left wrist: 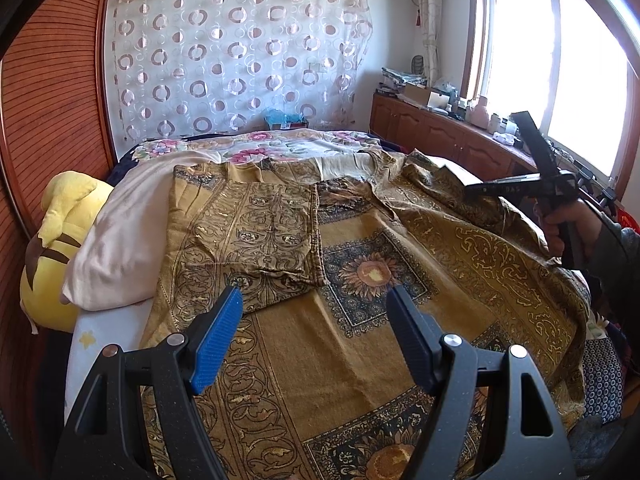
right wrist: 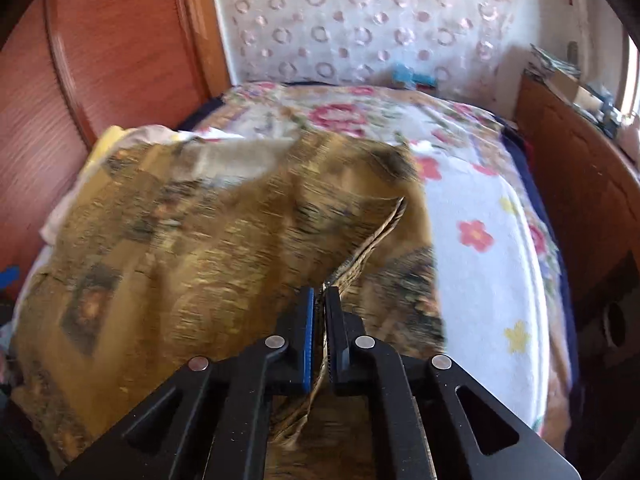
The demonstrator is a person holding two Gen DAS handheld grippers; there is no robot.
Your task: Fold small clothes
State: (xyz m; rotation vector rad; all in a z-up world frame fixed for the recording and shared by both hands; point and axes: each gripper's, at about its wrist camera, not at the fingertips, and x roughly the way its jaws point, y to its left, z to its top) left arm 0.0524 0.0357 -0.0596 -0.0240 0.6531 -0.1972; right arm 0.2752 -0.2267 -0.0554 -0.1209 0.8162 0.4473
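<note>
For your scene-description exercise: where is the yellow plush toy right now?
In the left wrist view, the yellow plush toy sits at the bed's left edge, wedged between the wooden wall panel and the pale pillow.

My left gripper (left wrist: 316, 312) hung above the gold patterned garment (left wrist: 360, 300) with its blue-padded jaws spread wide and nothing between them. The garment's left side lay folded over into a flat panel (left wrist: 260, 236), beside a pale pillow (left wrist: 124, 232) and a yellow plush toy (left wrist: 60, 232). At the far right, my right gripper (left wrist: 472, 188) met a raised edge of the cloth, though whether it was pinching it I couldn't tell.
</note>
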